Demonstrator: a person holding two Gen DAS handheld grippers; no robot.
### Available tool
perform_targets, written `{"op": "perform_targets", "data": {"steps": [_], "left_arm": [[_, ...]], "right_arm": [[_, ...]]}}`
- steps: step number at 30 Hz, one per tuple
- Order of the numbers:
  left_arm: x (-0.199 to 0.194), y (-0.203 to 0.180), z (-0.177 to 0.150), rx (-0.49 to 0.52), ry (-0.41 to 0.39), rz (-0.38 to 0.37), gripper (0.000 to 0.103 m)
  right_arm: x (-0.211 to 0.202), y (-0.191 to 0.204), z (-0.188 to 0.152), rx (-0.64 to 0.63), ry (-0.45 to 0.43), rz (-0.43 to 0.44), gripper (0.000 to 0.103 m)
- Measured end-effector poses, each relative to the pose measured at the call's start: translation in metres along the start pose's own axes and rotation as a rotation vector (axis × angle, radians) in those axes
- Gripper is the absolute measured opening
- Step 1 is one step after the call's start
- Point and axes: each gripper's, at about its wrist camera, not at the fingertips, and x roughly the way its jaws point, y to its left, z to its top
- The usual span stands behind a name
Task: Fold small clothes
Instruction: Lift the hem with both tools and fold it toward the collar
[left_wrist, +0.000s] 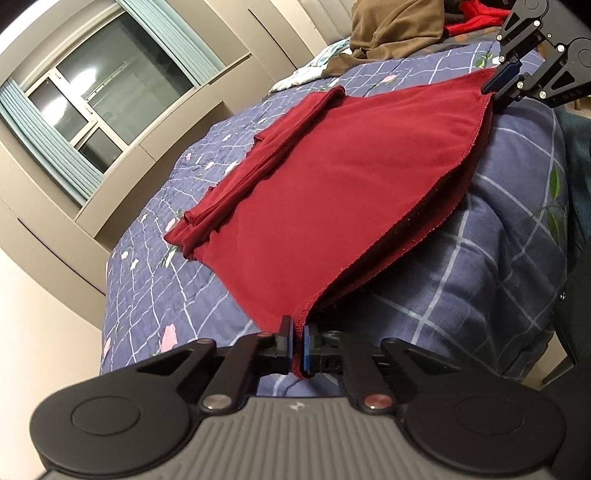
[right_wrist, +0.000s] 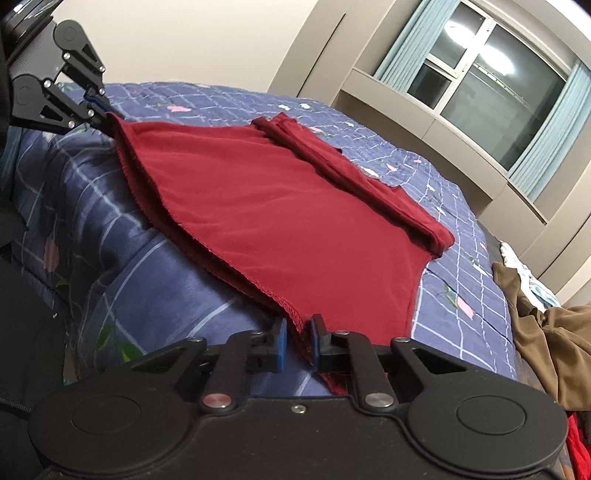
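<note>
We see a bed covered by a blue checked quilt (left_wrist: 461, 266) with small pink flowers, filling most of both views. Behind it runs a beige wall with a window (right_wrist: 491, 88) and pale blue curtains (left_wrist: 48, 147). Spread flat on the quilt near its rounded edge lies the dark red garment (left_wrist: 332, 177), its sleeves folded inward along the far side into a long band. At the far end of the bed sits a heap of other clothes, an olive-brown piece (right_wrist: 554, 343) uppermost. We hold the red garment's hem at two corners. Our left gripper (left_wrist: 298, 349) has its fingers nearly closed, pinching the hem corner between the blue pads. Our right gripper (right_wrist: 298, 341) shows a narrow gap, with the opposite hem corner lying between its fingers.
</note>
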Motion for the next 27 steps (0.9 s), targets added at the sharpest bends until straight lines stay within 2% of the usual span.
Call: {"op": "perform_targets", "data": {"steps": [7,14,20,27], "left_arm": [[0.001,0.011,0.009,0.020,-0.021,0.028,0.004],[0.003,0.035,0.028,0.066,-0.093,0.090,0.004],[0.013,0.071,0.058,0.054,-0.157,0.119,0.004],[0.043,0.125,0.100,0.029,-0.189,0.091,0.004]], "right_arm": [[-0.001,-0.012,0.011,0.025,-0.030,-0.024,0.010],[0.005,-0.034,0.035,0.000,-0.089,-0.079,0.009],[0.021,-0.066,0.065,-0.085,-0.131,-0.139,0.008],[0.054,-0.116,0.109,-0.164,-0.163,-0.181,0.008]]}}
